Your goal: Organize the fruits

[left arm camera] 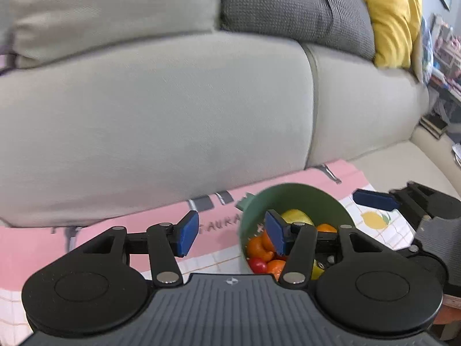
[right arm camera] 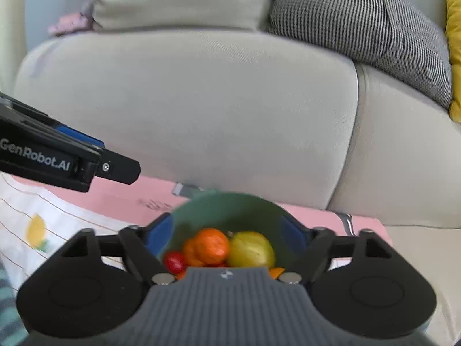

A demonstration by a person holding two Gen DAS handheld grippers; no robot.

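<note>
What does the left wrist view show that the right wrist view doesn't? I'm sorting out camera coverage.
Left wrist view only: the dark shelving past the sofa's end, and the left hand-held gripper open, empty.

Right wrist view only: the right hand-held gripper open astride the bowl, and a pink cloth on the sofa.

Both: the green bowl of fruit, the pink tablecloth, the sofa.

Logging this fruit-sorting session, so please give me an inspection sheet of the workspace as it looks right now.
Surface: pink and white patterned cloth in front of a sofa.
Job's things: green bowl holding orange fruit, a yellow-green fruit and a small red fruit.
Clutter: nothing seen.
Grippers: left claw open and empty, beside the bowl; right claw open, its fingers either side of the bowl.
Cables: nothing seen.
Surroundings: beige sofa, grey cushion, yellow cushion.
</note>
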